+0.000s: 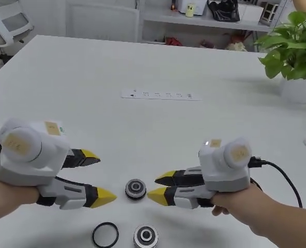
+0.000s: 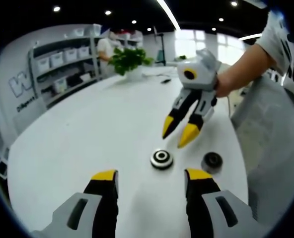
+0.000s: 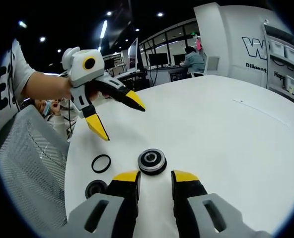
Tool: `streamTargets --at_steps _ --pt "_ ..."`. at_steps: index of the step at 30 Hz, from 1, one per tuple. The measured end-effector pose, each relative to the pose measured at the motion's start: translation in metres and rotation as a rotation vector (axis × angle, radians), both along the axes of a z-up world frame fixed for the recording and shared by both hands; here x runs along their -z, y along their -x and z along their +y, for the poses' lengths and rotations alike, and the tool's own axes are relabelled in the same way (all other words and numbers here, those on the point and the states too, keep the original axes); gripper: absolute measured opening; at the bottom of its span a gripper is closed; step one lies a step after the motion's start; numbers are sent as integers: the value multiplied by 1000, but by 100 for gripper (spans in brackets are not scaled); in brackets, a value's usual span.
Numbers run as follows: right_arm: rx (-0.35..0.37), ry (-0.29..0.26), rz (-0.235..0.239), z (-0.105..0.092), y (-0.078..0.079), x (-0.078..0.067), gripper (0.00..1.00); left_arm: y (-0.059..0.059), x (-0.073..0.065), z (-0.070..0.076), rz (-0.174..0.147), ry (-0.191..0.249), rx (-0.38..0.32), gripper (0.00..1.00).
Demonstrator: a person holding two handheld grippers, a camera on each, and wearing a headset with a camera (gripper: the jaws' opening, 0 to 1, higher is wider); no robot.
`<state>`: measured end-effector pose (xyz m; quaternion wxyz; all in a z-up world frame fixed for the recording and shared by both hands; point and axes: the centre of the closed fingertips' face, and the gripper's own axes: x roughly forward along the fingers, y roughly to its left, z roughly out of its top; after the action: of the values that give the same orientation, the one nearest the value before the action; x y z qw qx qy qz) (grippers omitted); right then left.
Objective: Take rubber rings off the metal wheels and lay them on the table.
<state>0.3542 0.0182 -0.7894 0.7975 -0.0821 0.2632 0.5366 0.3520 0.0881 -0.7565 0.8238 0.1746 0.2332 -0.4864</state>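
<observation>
I see the white table (image 1: 158, 62) running broad and open ahead of both grippers. My left gripper (image 1: 98, 175) is spread wide and grasps nothing. My right gripper (image 1: 159, 187) is parted narrowly and is also unladen. A metal wheel (image 1: 136, 189) lies between their tips, touching neither. Behind them, towards me and near the table's edge, a second wheel (image 1: 146, 235) sits just beside a loose rubber ring (image 1: 105, 235).

Left tongs (image 2: 152, 174) spread, wheel (image 2: 162, 158) ahead, right tongs (image 2: 176, 139) beyond
</observation>
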Motion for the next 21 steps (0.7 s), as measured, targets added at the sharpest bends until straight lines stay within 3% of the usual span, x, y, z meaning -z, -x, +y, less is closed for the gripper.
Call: streamTargets --at_steps 10,21 --pt "-32 15 -17 6 4 5 25 -4 4 -13 17 24 12 51" --pt "-18 8 -16 4 0 7 27 -10 12 -27 44 49 20 46"
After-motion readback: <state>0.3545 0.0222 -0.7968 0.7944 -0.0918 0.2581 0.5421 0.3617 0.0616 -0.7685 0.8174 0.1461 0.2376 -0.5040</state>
